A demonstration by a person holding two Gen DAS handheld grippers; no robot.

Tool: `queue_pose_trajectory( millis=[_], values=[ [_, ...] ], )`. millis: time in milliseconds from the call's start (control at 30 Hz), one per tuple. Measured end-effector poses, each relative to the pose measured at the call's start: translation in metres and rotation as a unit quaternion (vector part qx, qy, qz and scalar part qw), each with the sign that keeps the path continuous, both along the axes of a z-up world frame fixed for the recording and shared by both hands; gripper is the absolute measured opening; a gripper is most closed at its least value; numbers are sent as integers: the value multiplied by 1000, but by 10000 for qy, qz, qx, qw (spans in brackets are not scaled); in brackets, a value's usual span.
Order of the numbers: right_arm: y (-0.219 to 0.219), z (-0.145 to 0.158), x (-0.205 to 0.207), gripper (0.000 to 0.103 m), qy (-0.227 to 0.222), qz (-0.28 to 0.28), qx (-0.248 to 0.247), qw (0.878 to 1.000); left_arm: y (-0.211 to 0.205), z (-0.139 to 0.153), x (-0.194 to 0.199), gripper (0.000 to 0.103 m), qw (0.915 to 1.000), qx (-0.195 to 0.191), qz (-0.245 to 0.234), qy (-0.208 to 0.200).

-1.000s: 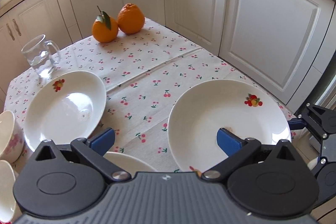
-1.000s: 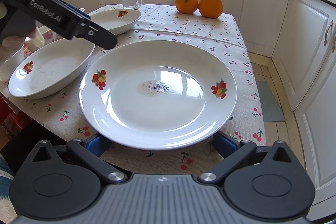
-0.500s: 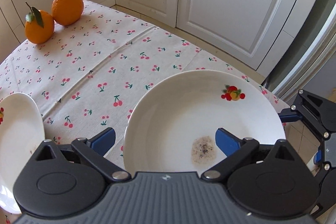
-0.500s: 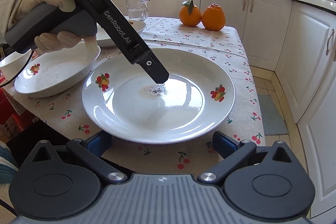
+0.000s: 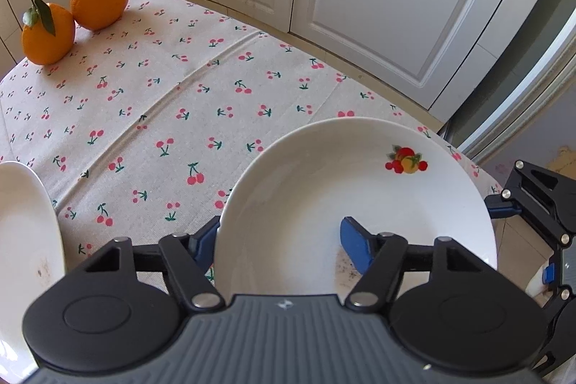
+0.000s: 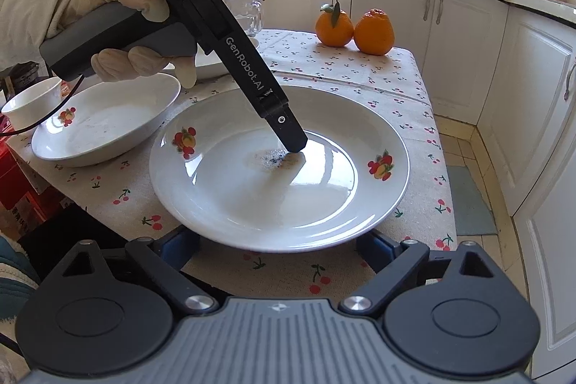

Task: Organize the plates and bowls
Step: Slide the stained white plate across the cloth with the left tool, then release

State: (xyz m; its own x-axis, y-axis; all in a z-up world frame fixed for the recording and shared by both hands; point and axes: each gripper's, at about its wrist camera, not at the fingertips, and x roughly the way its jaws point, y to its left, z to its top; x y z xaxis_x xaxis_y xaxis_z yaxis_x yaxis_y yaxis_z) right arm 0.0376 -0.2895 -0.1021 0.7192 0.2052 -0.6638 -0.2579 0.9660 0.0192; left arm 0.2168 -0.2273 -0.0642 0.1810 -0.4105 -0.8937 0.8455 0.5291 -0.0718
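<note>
A large white plate with fruit prints (image 6: 324, 200) (image 5: 360, 189) lies on the cherry-print tablecloth near the table's front right corner; a dark smudge marks its middle. My left gripper (image 5: 280, 240) is open and straddles the plate's near rim: one blue finger (image 5: 354, 242) is inside the plate, the other is outside under the rim. In the right wrist view the left gripper's finger (image 6: 288, 132) touches the plate's middle. My right gripper (image 6: 277, 247) is open, its fingers spread on either side below the plate's front rim. A second deep plate (image 6: 104, 125) lies to the left.
Two oranges (image 6: 354, 26) stand at the table's far edge. A glass mug (image 6: 248, 15), a third plate behind the hand (image 6: 210, 63) and a small white bowl (image 6: 30, 101) are at the left. White cabinets (image 6: 532, 89) run close along the right side.
My left gripper moved down and right onto the big plate; its finger now rests in the plate's middle. The right gripper stayed open at the plate's front rim.
</note>
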Motion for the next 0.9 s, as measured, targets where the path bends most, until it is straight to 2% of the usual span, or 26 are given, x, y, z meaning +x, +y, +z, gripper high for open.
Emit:
queue_pose_trajectory(
  millis=[400,900],
  values=[
    [-2,3,8,96,127,45,-12,9999,-2,2,6,66,10000,-15,1,-78],
    [-28,7,51,96,59,74,-252,9996,-24,2,49,66,9994,-207,178,-211]
  ],
)
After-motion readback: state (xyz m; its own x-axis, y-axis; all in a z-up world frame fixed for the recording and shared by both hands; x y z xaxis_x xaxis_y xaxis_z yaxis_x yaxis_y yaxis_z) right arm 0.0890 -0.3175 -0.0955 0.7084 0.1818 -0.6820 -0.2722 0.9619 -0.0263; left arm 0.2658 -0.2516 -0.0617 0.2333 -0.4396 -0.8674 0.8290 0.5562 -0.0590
